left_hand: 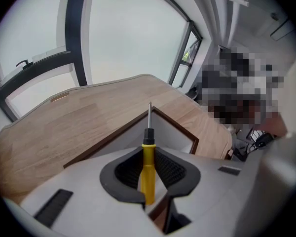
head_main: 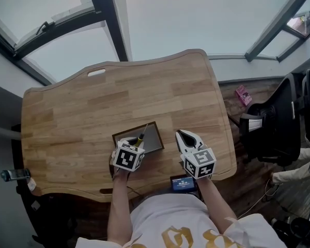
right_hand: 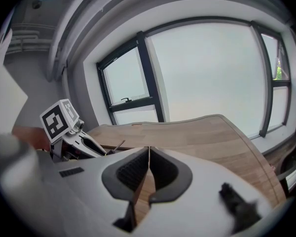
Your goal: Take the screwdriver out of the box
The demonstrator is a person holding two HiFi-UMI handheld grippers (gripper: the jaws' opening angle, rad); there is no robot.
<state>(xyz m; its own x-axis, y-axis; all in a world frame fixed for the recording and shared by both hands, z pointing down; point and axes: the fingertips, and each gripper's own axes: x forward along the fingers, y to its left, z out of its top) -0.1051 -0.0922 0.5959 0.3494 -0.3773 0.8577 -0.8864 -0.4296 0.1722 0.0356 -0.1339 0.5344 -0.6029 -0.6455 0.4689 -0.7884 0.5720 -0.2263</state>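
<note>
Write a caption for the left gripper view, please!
Left gripper clamps a yellow-handled metal screwdriver over the brown-edged open box on a wooden table.

Yellow-handled screwdriver (head_main: 142, 134) in the jaws of the left gripper (head_main: 136, 141), over the box (head_main: 154, 140), right gripper (head_main: 184, 135) just beside.

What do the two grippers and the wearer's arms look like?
Both the left gripper and right gripper are white plastic shells with dark ribbed pads lining the jaws. Each carries a white cube printed with black square markers. The person wears a light short-sleeved shirt with gold print.
</note>
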